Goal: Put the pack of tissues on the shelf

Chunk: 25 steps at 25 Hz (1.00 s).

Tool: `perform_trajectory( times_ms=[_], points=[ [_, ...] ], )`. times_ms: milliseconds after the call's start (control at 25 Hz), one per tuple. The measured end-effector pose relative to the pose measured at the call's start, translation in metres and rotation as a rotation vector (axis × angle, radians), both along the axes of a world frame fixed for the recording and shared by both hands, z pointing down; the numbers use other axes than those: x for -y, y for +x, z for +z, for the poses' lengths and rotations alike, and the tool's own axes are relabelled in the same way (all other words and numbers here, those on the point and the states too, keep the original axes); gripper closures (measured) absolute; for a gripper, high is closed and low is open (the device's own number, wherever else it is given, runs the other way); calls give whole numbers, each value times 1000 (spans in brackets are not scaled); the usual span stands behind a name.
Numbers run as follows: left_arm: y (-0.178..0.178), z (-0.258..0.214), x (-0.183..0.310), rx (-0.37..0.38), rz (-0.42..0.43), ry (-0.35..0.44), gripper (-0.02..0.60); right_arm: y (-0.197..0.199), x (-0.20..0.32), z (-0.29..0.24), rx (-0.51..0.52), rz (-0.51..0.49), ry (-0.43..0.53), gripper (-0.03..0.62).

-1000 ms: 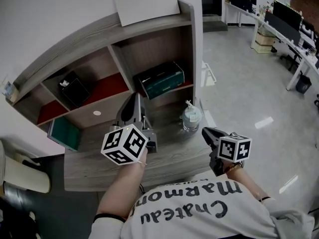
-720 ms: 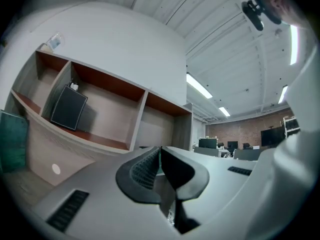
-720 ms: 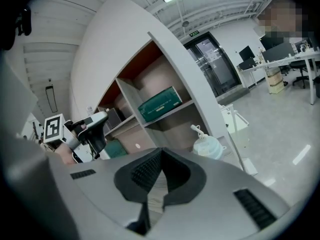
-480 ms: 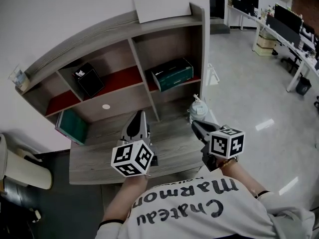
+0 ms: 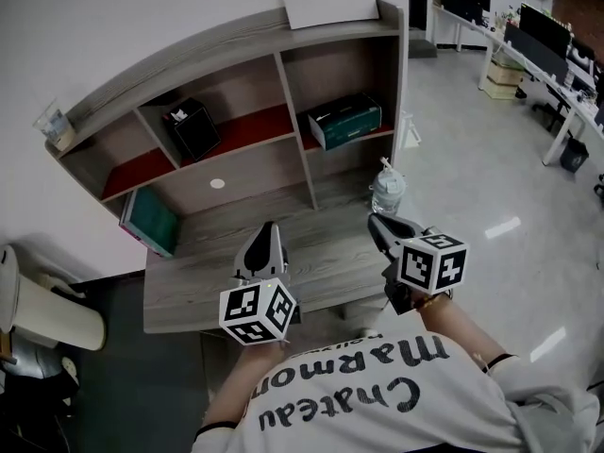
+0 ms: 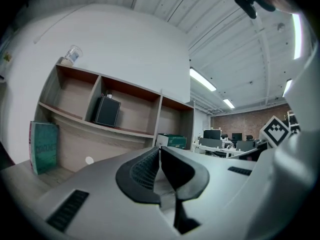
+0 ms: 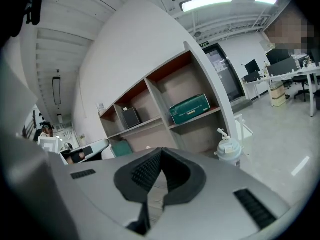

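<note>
Grey wood is making up the shelf unit (image 5: 189, 59), which is standing at the back of the desk (image 5: 321, 253). The green pack of tissues (image 5: 346, 121) is lying in the upper right compartment, on the red board. A black box (image 5: 192, 128) is sitting in the upper middle compartment, turned a little at an angle. A teal box (image 5: 151, 222) is standing upright in the lower left opening, on the desk. A small clear cup (image 5: 55, 124) is standing on the top board at the left end, and a white board (image 5: 330, 3) is lying on the right end. A pump bottle (image 5: 388, 192) is standing on the desk by the right side wall.

I am holding my left gripper (image 5: 269, 226) over the desk with its jaws pressed together and nothing between them. My right gripper (image 5: 376, 223) is also closed and empty, just beside the pump bottle.

Since a second ago, my left gripper is standing further back from the shelf unit, and the pack of tissues is lying in the same compartment.
</note>
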<state>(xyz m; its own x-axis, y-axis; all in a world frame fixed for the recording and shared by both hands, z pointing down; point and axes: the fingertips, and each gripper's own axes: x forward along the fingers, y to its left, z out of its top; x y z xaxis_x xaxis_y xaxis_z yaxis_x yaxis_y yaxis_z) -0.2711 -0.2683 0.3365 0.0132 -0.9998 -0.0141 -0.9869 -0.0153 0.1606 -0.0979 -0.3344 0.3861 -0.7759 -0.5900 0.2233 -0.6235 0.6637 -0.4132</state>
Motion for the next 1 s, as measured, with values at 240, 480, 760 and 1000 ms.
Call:
perform_trajectory(
  times_ms=[240,480,760,1000],
  points=[
    [-8,9,-31,-29,0,-13,555,-6,-26,-8,14,29,8,585],
    [-10,23,-57,-25,-13,-49,555,-9,-51,-6,14,59,21,585],
    [-11,41,-82,-11,-16,-93,555,-3,-77,12,-91,107,45,585],
    [-5,58,-97,-26,8,-129,555,0,-93,26,-145,109,22,585]
  ],
)
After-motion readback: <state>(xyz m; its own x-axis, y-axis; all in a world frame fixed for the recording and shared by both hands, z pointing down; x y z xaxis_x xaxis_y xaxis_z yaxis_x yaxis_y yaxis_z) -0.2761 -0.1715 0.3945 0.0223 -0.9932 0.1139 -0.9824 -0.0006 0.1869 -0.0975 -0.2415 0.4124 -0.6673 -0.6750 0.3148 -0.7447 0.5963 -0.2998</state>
